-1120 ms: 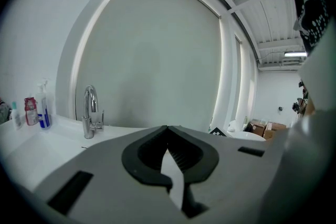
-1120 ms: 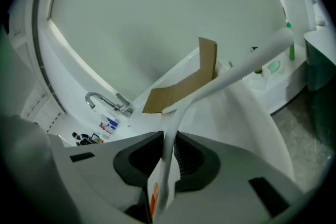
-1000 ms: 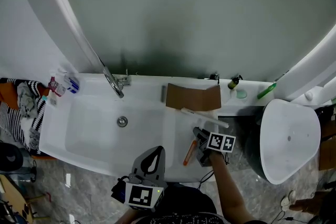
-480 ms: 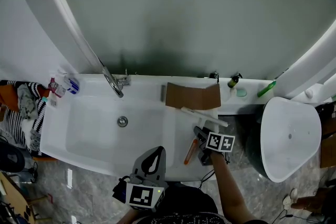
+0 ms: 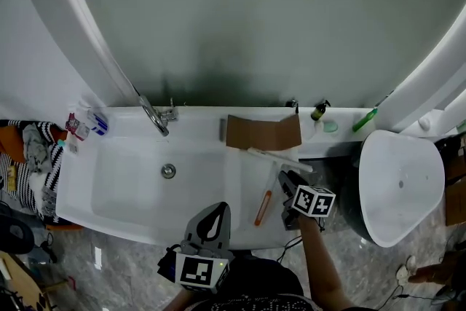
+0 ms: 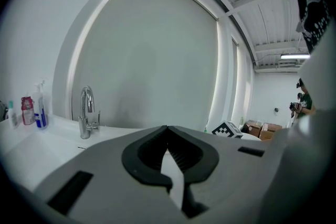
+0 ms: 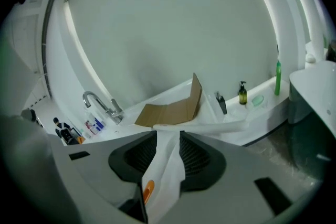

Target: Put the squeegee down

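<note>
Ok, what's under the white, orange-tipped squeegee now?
Only the white sink's flat right-hand ledge: the squeegee lies on it, its head in front of the brown cardboard sheet. The right gripper has just opened its jaws off the handle. The squeegee itself hides the contact beneath.

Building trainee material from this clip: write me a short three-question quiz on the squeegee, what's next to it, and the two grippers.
1. Short answer: what brown thing lies just beyond the squeegee?
2. True or false: the right gripper is clamped on the squeegee.
3. Fill in: the jaws of the left gripper are ____.

Key
1. Cardboard.
2. False: its jaws have just been opening and stand apart. The handle shows between them, ungripped.
3. Together.
</note>
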### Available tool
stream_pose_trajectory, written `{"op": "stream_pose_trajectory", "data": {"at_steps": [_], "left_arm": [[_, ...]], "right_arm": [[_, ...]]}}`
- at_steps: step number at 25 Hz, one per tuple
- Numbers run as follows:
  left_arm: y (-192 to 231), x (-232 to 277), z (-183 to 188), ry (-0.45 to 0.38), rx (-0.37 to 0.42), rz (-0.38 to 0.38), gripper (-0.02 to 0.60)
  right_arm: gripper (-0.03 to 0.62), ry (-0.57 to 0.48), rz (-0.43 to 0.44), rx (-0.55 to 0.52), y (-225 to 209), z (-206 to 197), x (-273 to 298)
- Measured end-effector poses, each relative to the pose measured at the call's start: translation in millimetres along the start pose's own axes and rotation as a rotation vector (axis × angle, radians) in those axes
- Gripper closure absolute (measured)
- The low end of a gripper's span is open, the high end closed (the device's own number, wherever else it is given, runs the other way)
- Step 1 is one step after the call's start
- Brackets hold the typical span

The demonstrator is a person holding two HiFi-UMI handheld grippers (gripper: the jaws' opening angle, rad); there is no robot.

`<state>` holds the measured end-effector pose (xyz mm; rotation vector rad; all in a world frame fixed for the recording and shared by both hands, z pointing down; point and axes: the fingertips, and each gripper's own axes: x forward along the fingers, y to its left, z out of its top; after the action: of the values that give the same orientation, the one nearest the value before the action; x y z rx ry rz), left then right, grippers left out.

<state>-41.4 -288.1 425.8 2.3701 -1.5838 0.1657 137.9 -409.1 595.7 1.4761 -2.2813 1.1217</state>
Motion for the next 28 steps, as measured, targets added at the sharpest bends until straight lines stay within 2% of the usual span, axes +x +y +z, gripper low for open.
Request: {"op": "stream_pose_trajectory", "data": {"at_steps": [2,4,6,9,12,16,20,28], "left_arm": [[-4.1,-1.2,0.3,-0.003,0.004,-0.014,0.577],[-8.6,-0.7,8.7,-0.047,0.003,-0.025,0.577],[-12.7,-0.5,15.5,-0.071,0.013,-0.04,0.577],[-17.6,-2.5,19.6,-0.068,0.037,-0.066,0.577],[-23.4,-6.4,26.5,-0.08,0.048,-0.094,0.577],[-29.5,-14.5,43.5,-0.13,0.048,-0.12,0.577],[-31.1,-23.0,43.5,-0.135,0.057,-0.128,0.577],[-32.2,-43.4,26.3,-0.13,0.058,-0.152,0.577]], "right_arm": [[0.457,-0.07,0.004,-0.067,14.8,18.3,-15.7],[0.466,-0.146,0.018,-0.148,36.0,38.4,-32.7],[0.525,-0.227,0.028,-0.244,59.8,59.1,-51.0],[0.554,-0.338,0.056,-0.376,97.0,85.8,-77.7],[0.563,-0.432,0.088,-0.498,134.3,106.1,-108.6],[0.566,-0.527,0.074,-0.659,172.3,117.7,-157.2],[0.568,-0.569,0.075,-0.655,192.0,92.0,-184.1],[0.571,-0.457,0.071,-0.594,195.4,5.4,-182.9]]}}
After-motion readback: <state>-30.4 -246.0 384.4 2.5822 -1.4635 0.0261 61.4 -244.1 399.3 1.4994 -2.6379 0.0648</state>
